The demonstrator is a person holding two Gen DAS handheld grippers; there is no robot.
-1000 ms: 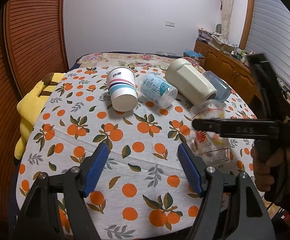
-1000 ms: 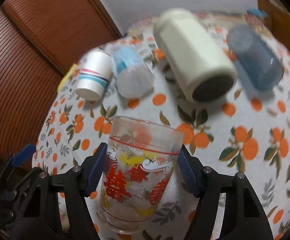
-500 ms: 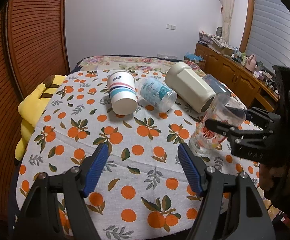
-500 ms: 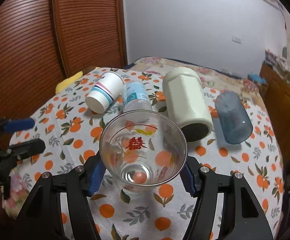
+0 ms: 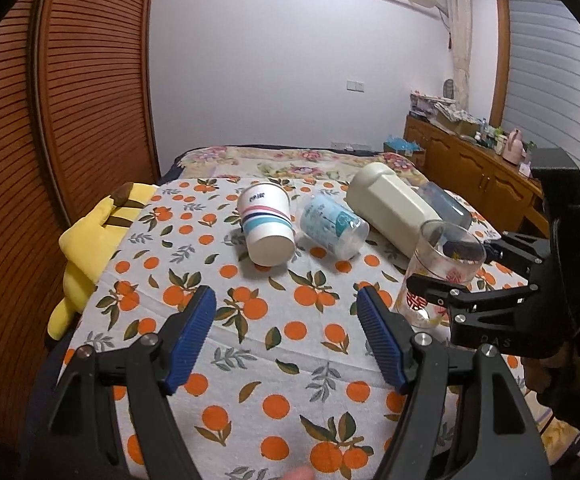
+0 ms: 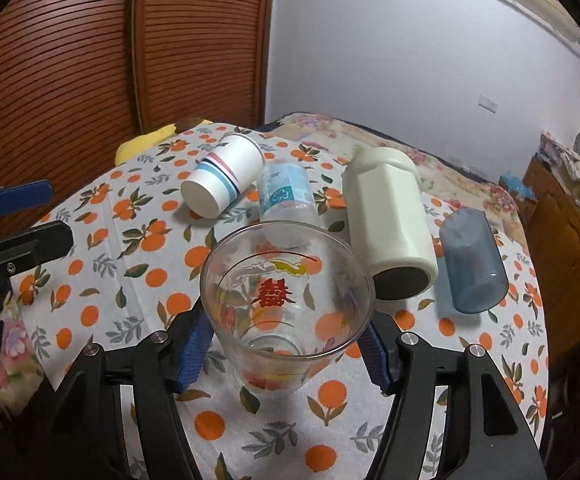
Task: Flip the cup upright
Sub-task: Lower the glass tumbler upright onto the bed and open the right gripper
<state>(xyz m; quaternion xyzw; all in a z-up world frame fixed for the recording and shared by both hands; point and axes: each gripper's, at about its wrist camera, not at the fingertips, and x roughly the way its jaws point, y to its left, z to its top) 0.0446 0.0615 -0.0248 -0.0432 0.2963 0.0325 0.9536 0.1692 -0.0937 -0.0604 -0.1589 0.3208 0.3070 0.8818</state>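
Only right tongs [image 6: 285, 344] reveal glass [image 6: 285, 300] interior.

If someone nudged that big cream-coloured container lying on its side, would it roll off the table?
The cream container would probably roll poorly: its body looks faceted, not round. The soft tablecloth would likely slow it too. The blue cup lying beside it might block one direction.

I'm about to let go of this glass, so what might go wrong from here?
1. The printed glass looks upright between the right gripper's pads, yet its base contact with the tablecloth is unclear; releasing early may topple it.
2. The cream container lies close behind; pulling back carelessly might nudge the glass into it.
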